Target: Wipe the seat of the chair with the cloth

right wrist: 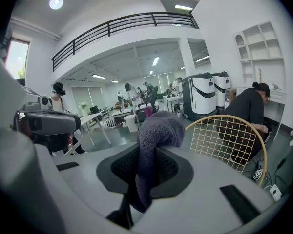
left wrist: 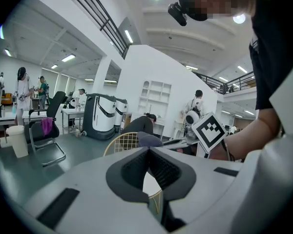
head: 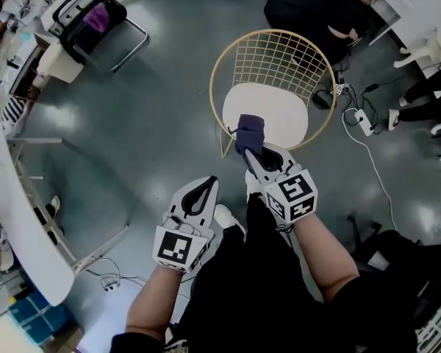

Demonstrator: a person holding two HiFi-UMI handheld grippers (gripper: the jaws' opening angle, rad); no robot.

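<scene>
A chair with a round white seat point(head: 268, 112) and a gold wire back point(head: 279, 56) stands on the grey floor ahead of me. My right gripper point(head: 251, 153) is shut on a dark purple cloth point(head: 249, 133), held over the seat's near edge. In the right gripper view the cloth point(right wrist: 156, 135) bulges out from between the jaws, with the wire back point(right wrist: 229, 140) to its right. My left gripper point(head: 200, 190) hangs lower left of the chair, shut and holding nothing. In the left gripper view the wire back point(left wrist: 122, 141) shows beyond its jaws.
A person in black point(head: 316, 9) crouches behind the chair, by cables and a power strip point(head: 364, 121). A black office chair point(head: 95, 20) stands far left. A white desk point(head: 18, 212) runs along the left edge. White machines point(left wrist: 103, 116) stand in the background.
</scene>
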